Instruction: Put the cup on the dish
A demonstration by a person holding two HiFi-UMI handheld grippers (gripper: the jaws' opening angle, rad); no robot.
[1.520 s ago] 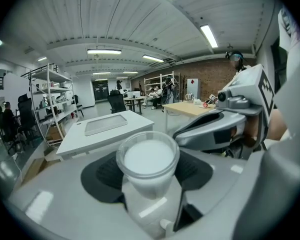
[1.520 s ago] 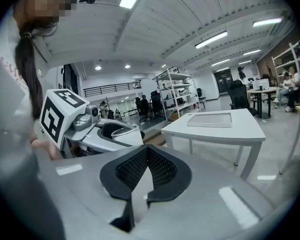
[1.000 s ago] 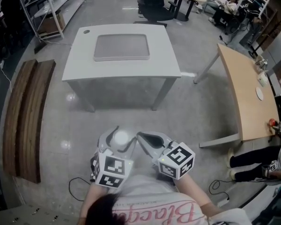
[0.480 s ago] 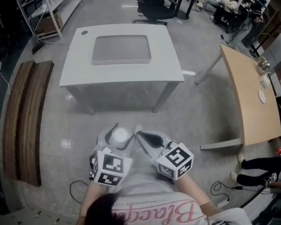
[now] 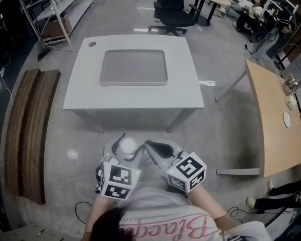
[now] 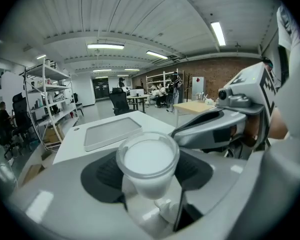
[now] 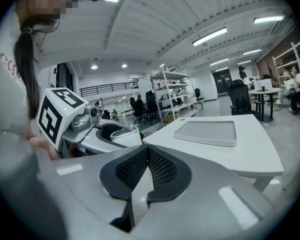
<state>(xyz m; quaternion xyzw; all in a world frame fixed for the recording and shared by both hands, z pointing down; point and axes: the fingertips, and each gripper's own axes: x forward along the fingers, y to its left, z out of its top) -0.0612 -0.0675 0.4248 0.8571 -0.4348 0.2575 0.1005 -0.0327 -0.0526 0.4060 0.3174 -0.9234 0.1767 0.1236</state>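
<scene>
Short of the white table (image 5: 85,92), the left gripper (image 5: 128,144) grips a white cup (image 6: 148,159). The right gripper (image 7: 147,158) sits clenched, empty.

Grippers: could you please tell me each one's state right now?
Left gripper: closed on the cup.
Right gripper: closed, nothing between its jaws.

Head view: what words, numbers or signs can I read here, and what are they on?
"Blac…": pink script on the shirt, seen upside down; the remaining letters are unclear.
Marker cubes: black-and-white square patterns only, no words.
Table and cup: no print visible.
Background shelves and desks: anything there is too small to read.
</scene>
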